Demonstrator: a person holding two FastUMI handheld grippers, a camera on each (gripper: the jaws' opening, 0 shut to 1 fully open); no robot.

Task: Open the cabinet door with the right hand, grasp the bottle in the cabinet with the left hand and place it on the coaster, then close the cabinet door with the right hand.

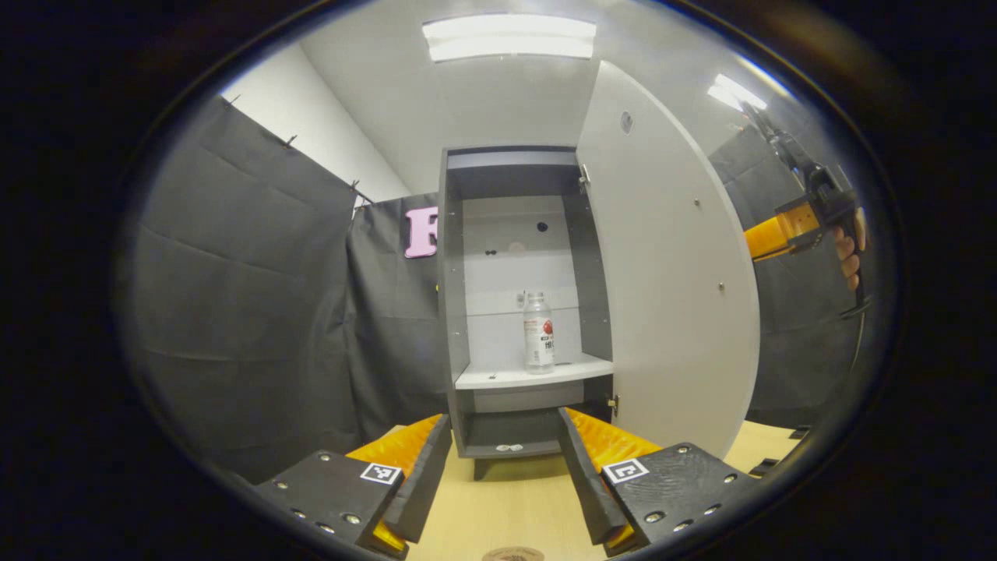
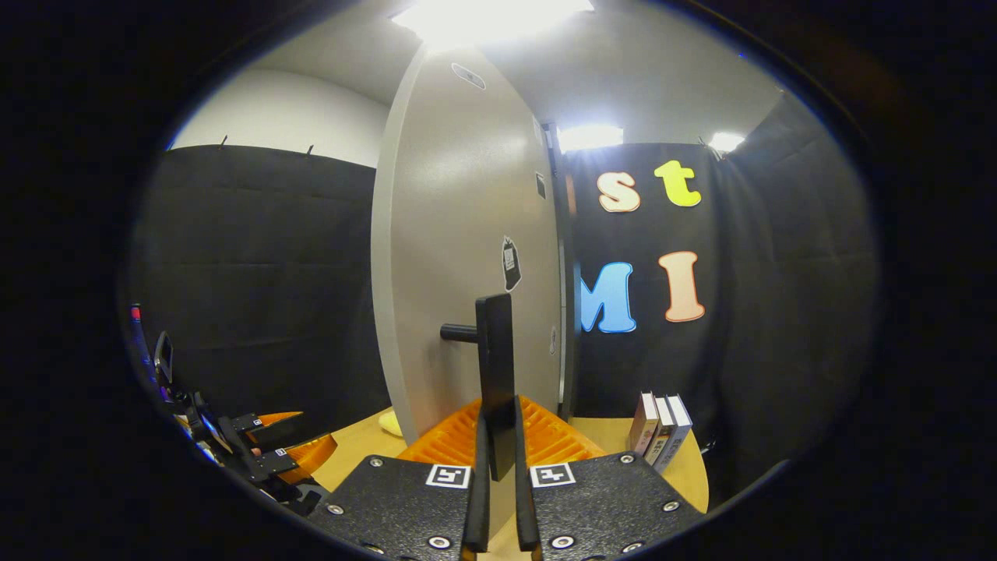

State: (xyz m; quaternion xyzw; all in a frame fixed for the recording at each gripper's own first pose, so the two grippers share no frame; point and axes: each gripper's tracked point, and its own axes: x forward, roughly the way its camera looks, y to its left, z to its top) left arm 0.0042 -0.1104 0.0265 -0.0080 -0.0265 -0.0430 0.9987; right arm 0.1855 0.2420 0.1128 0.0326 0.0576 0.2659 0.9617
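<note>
In the left gripper view the grey cabinet [image 1: 452, 312] stands with its door [image 1: 670, 296] swung wide to the right. A clear bottle [image 1: 538, 333] with a red-and-white label stands upright on the white shelf [image 1: 498, 378] inside. My left gripper [image 1: 502, 460] is open, low in front of the cabinet, well short of the bottle. A sliver of the round coaster [image 1: 512, 554] shows on the table below it. In the right gripper view my right gripper [image 2: 497, 452] is shut on the door's black handle [image 2: 496, 366]. The same gripper [image 1: 787, 234], with a hand on it, is seen past the door's edge.
The cabinet rests on a light wooden table [image 1: 506, 499]. Three books [image 2: 660, 432] stand upright at the table's right side beside the door [image 2: 467, 257]. Black cloth walls close in on both sides. The left gripper [image 2: 265, 448] appears low left in the right gripper view.
</note>
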